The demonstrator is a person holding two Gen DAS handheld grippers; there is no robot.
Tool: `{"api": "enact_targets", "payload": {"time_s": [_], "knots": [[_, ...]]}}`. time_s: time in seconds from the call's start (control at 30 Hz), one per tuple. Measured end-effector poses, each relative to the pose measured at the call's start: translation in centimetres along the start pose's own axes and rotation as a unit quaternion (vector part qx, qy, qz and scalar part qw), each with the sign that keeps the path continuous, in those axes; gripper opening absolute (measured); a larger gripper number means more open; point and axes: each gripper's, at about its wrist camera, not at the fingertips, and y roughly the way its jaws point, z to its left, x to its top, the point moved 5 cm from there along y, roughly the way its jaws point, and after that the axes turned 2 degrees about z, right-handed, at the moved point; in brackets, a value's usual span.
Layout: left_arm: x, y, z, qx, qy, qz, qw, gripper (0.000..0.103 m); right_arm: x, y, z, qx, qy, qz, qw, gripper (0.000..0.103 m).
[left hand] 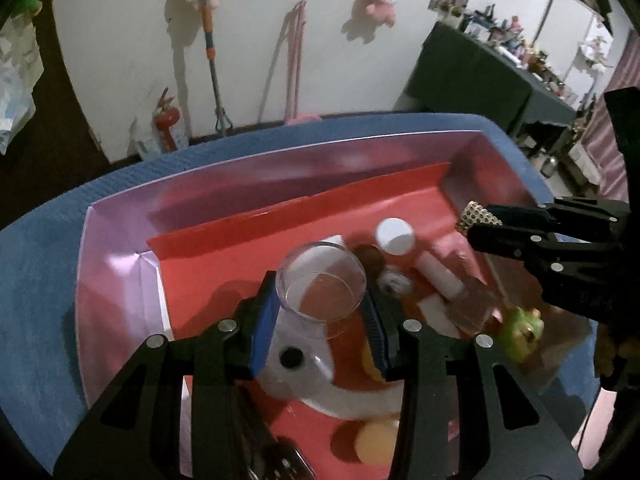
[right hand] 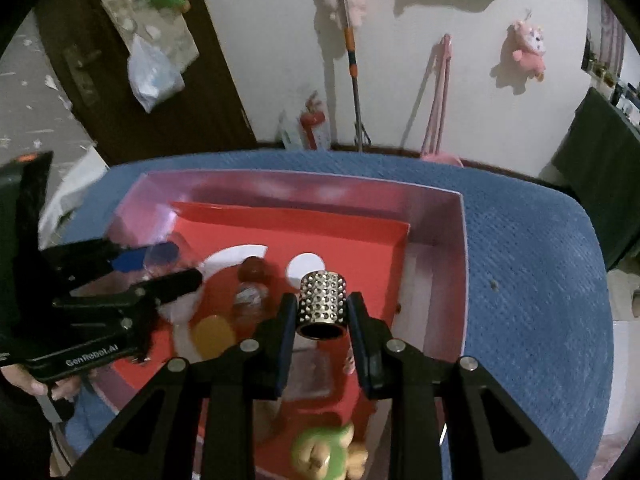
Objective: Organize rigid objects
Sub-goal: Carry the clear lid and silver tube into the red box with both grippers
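Observation:
My left gripper (left hand: 320,289) is shut on a clear plastic cup (left hand: 320,280), held above the red floor of a pink-walled box (left hand: 120,240). My right gripper (right hand: 321,301) is shut on a small studded metal cylinder (right hand: 322,304), also over the box (right hand: 440,220). In the left wrist view the right gripper (left hand: 476,224) reaches in from the right with the studded cylinder (left hand: 478,213) at its tips. In the right wrist view the left gripper (right hand: 180,262) comes in from the left with the clear cup (right hand: 168,258).
The box sits on a blue textured surface (right hand: 520,260). Inside lie a white-capped bottle (left hand: 394,236), a brown ball (left hand: 370,256), a green toy (left hand: 520,330), an orange ball (left hand: 376,440) and other small items. A white wall with a mop stands behind.

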Motion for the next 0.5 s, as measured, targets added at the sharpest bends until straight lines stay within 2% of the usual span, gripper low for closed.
{"api": "enact_targets", "payload": {"time_s": [0.27, 0.5], "knots": [[1.3, 3.1, 0.3, 0.028, 0.007, 0.034, 0.9990, 0.038, 1.5, 3.3, 0.0, -0.056, -0.040, 0.051, 0.996, 0.028], [1.5, 3.6, 0.0, 0.038, 0.011, 0.037, 0.9985, 0.038, 1.9, 5.0, 0.1, -0.088, -0.058, 0.078, 0.991, 0.028]]}}
